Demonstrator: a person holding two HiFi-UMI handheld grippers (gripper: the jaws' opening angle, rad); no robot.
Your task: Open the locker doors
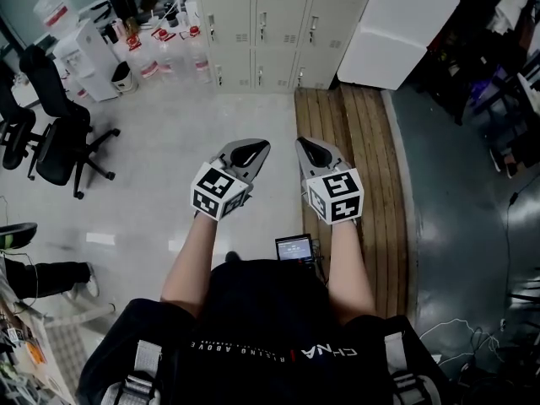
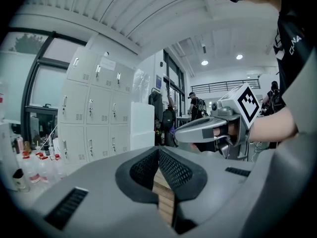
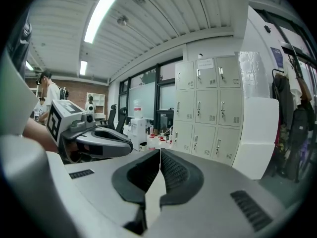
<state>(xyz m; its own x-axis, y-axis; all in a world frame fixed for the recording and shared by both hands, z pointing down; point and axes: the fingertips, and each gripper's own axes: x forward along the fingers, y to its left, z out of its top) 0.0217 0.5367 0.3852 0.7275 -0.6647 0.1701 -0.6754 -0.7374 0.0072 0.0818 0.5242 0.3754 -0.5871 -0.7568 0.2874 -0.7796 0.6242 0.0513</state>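
while left hand-held gripper [image 1: 246,152] & right hand-held gripper [image 1: 315,151] sit pinched shut, empty, 9 locker doors [image 3: 208,108] stand closed.

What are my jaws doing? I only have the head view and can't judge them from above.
Observer: The left gripper view shows the left gripper closed, tips touching, nothing between them.
Operator: And the right?
Observer: The right gripper is closed and empty too, seen in its own view.
Operator: Any locker door open up top?
Observer: No. The right gripper view shows the lockers full height, every door shut, a paper sheet on the top middle door.
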